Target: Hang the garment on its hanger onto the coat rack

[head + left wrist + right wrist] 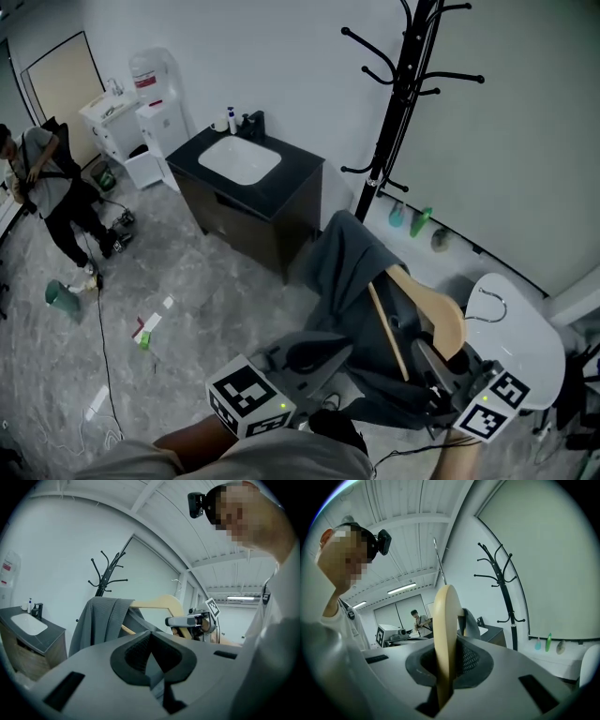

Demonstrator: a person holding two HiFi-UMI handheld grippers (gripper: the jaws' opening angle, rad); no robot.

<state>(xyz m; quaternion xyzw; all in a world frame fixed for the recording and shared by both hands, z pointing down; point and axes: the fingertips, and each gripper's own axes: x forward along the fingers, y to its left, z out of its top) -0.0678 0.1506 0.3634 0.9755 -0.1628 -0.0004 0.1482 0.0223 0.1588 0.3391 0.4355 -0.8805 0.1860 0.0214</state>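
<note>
Wooden hanger (446,620) is pinched by the right hand-held gripper (447,665); the left hand-held gripper (151,657) pinches the grey garment (101,620); coat rack (398,103) at 1 o'clock.

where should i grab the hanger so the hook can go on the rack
Take the hanger by its bare wooden arm, coming from the end clear of the garment, jaws across its thin flat faces; the right gripper is shut on it that way. This leaves the wire hook free for the rack.
</note>
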